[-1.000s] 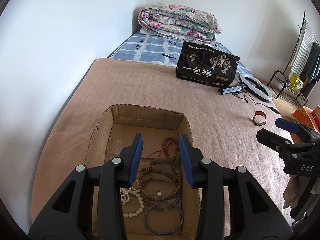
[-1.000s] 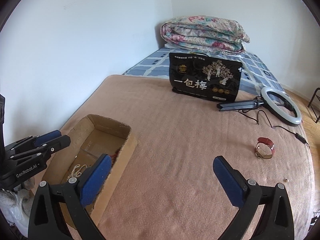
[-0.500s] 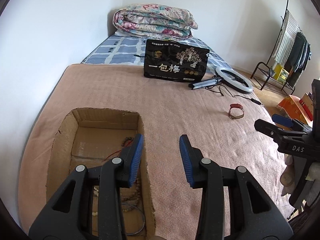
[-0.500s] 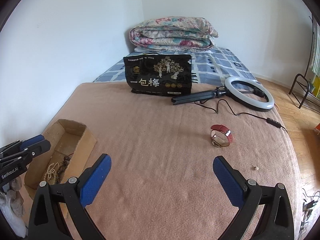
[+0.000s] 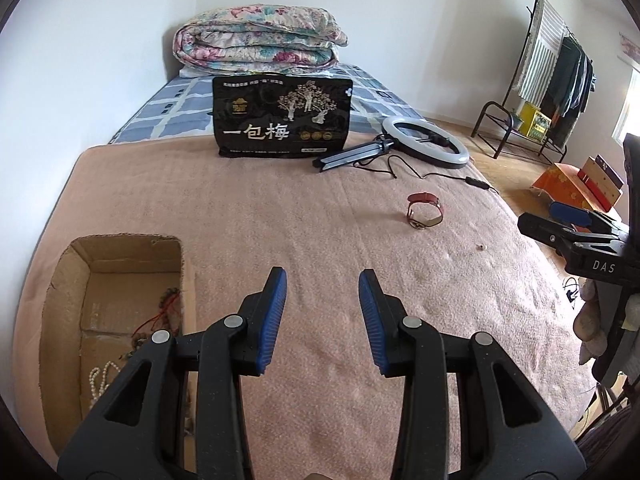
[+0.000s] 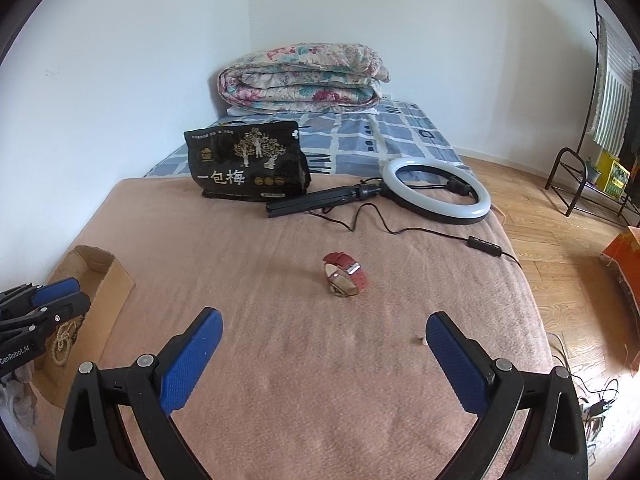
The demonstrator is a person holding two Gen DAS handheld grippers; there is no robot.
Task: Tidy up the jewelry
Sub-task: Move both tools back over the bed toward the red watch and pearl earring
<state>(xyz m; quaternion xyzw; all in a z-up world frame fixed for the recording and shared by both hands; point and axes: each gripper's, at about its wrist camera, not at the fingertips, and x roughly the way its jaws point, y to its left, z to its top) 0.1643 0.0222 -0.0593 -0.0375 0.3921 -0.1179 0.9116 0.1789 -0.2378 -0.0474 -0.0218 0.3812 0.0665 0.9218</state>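
A cardboard box (image 5: 76,256) sits at the left on the pink blanket (image 5: 320,232); it holds bead bracelets and a pearl strand (image 5: 100,376). It also shows in the right wrist view (image 6: 100,268). A red-strapped watch (image 6: 346,276) lies on the blanket, also in the left wrist view (image 5: 425,210). A tiny small item (image 6: 420,339) lies near it by my right finger. My left gripper (image 5: 322,308) is open and empty, right of the box. My right gripper (image 6: 324,344) is wide open and empty, short of the watch.
A black snack bag (image 6: 248,168), a ring light on a folded tripod (image 6: 436,190) with its cable, and a folded floral quilt (image 6: 300,80) lie farther back. The blanket's right edge drops to a wooden floor (image 6: 560,248) with a clothes rack (image 5: 532,80).
Both grippers have swung right: the left has left the box and now is over bare blanket, and the right now faces the watch more directly. Both stay open.
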